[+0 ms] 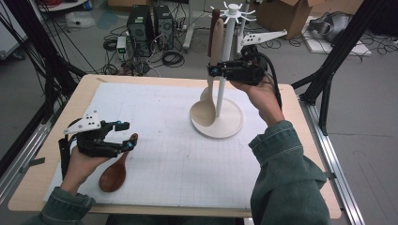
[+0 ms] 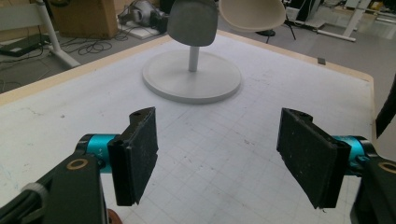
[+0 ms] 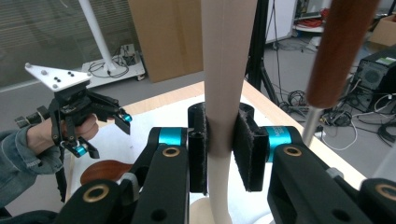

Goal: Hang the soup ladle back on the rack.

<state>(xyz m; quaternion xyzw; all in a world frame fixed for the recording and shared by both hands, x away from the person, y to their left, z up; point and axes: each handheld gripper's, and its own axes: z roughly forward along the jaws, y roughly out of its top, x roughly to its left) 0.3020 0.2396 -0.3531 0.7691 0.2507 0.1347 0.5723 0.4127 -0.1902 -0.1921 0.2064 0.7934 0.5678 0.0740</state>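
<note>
The right tool (image 1: pixel 217 70) is gripping the pale wooden spoon (image 1: pixel 211 89) by its handle, jaws clamped flat against both sides of it; the spoon is hanging upright beside the white post of the utensil stand (image 1: pixel 224 123), its long axis running vertical, handle up towards the hooks at the top and bowl down just above the stand's round base; a dark-handled utensil (image 1: pixel 213 28) is hanging next to it from the same crown. The coming move is turning on that vertical axis, I judge: the right tool is meeting the handle from the side, so the spoon's top end has to be lined up with a hook, or lifted clear of one; which it is, the pictures are not telling.

The left tool (image 1: pixel 123 136) is waiting with its jaws wide apart and holding nothing, low over the near left of the worktop (image 1: pixel 178 154), just above the handle of the dark wooden spoon (image 1: pixel 114 173) lying flat there; that spoon is well apart from the stand, so the left hand is the nearer one to it.

The right gripper view is showing the pads (image 3: pixel 247 154) pressing the pale handle, which the high view is leaving unclear; the left gripper view is showing the stand's base and the pale bowl hanging over it.
</note>
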